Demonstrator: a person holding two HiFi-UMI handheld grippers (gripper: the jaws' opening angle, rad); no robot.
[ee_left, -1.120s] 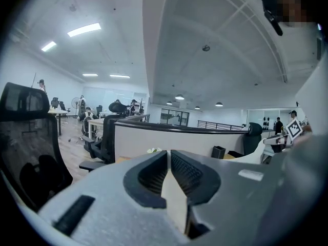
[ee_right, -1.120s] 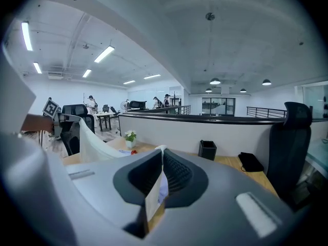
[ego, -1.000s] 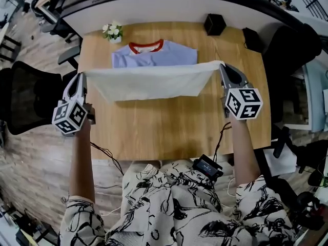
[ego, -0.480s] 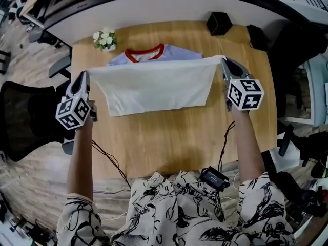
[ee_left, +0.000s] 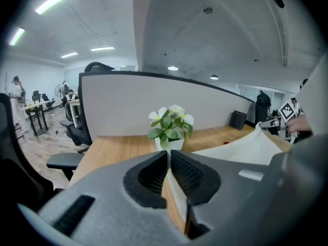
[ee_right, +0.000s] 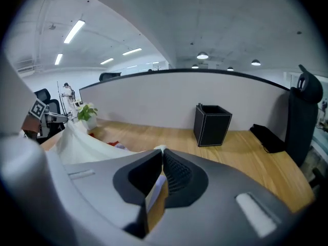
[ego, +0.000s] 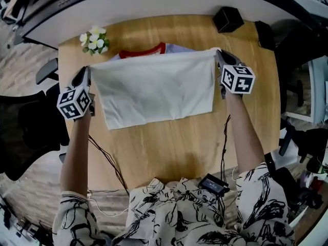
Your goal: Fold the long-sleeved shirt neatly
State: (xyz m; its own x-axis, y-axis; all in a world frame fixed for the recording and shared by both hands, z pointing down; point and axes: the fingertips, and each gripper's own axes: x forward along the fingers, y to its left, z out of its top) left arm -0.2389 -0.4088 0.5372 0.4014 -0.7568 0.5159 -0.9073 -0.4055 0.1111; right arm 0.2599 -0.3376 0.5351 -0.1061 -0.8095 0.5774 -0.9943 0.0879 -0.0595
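A cream white shirt (ego: 154,88) is stretched flat between both grippers over the wooden table (ego: 169,142). My left gripper (ego: 84,72) is shut on its far left corner, my right gripper (ego: 218,55) on its far right corner. The cloth hangs and drapes toward me, its near edge lying on the table. In the left gripper view the cloth (ee_left: 241,148) runs from the closed jaws off to the right; in the right gripper view it (ee_right: 84,142) runs off to the left. A pale blue shirt with a red collar (ego: 146,49) lies behind, mostly covered.
A small pot of white flowers (ego: 92,39) stands at the table's far left corner. A black box (ego: 229,18) sits at the far right. Office chairs stand to the left. A black device (ego: 213,184) with cables rests by the person's lap.
Both grippers have moved away from me and down toward the table, carrying the cream shirt. It now covers most of the blue shirt, and its lower part has spread on the table.
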